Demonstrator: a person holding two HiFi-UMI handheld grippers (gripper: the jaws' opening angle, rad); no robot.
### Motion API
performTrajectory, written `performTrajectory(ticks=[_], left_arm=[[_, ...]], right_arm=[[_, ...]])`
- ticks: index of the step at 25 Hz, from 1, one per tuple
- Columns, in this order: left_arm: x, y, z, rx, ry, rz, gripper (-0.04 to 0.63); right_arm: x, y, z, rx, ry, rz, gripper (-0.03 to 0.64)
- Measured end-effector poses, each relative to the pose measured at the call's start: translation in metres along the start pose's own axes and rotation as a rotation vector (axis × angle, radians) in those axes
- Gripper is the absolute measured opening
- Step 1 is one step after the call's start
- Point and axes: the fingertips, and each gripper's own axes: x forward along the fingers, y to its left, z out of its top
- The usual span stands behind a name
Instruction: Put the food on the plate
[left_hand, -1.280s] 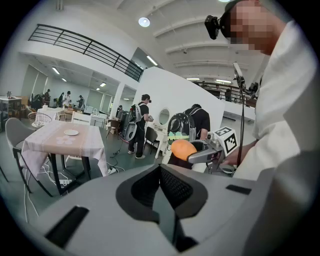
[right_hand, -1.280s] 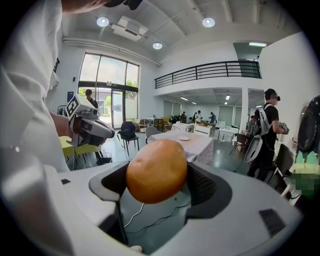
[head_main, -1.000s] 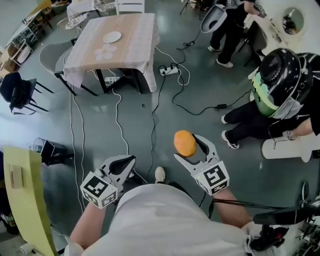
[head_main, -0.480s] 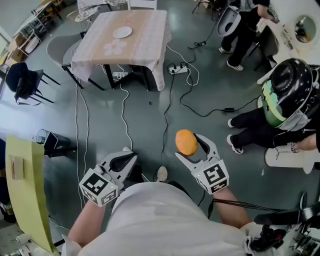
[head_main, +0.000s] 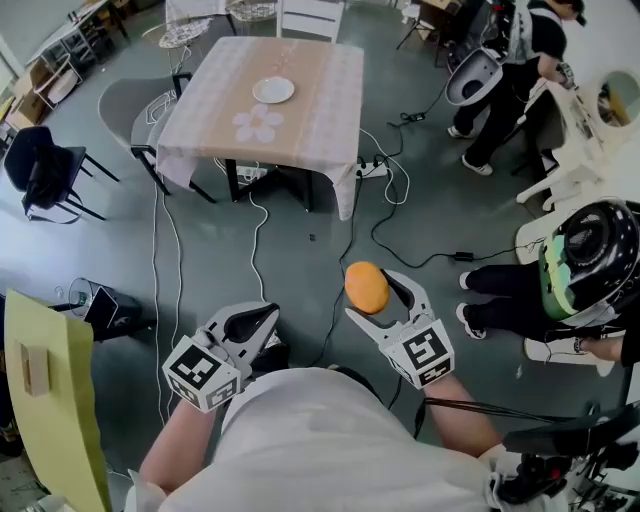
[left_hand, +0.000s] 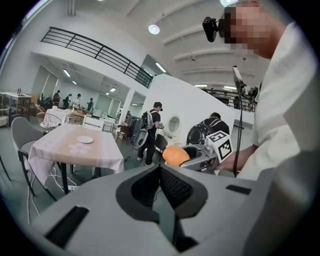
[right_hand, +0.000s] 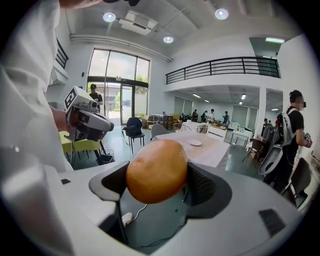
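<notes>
A round orange-brown piece of food (head_main: 366, 287) is clamped between the jaws of my right gripper (head_main: 378, 297), held above the grey floor. In the right gripper view the food (right_hand: 156, 171) fills the gap of that gripper (right_hand: 157, 184). A small white plate (head_main: 273, 90) lies on a cloth-covered table (head_main: 320, 100) well ahead; the right gripper view shows this plate (right_hand: 195, 143) far beyond the food. My left gripper (head_main: 258, 322) hangs to the left, jaws shut with nothing between them (left_hand: 160, 186). From the left gripper view, the food (left_hand: 175, 155) and the plate (left_hand: 84, 139) are both visible.
Cables (head_main: 385, 205) and a power strip (head_main: 370, 168) trail over the floor between me and the table. A seated person in a black helmet (head_main: 590, 255) is at the right. Another person (head_main: 510, 50) stands at the far right. Chairs (head_main: 40, 180) and a yellow-green chair (head_main: 50, 400) are at the left.
The table and plate have shifted down and right in the head view and look closer. Both grippers keep their pose; the right one still holds the food.
</notes>
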Motion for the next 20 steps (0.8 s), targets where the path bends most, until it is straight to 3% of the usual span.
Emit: performTrajectory(ticks=[5,12,20], left_arm=[[-0.029,0.074,0.020,0.006,0.006,-0.015,0.009],[-0.062,0.163,0.046,-0.038,-0.039,0.060,0.009],[-0.043,0.242,0.068,-0.063,-0.061,0.155,0.009]], right_arm=[[0.074,-0.002,0.044,0.016,0.005,-0.018,0.371],[0.153,-0.011,0.096,-0.011,0.025,0.011,0.371],[0.257,-0.082,0.115,-0.022,0.020,0.054,0.371]])
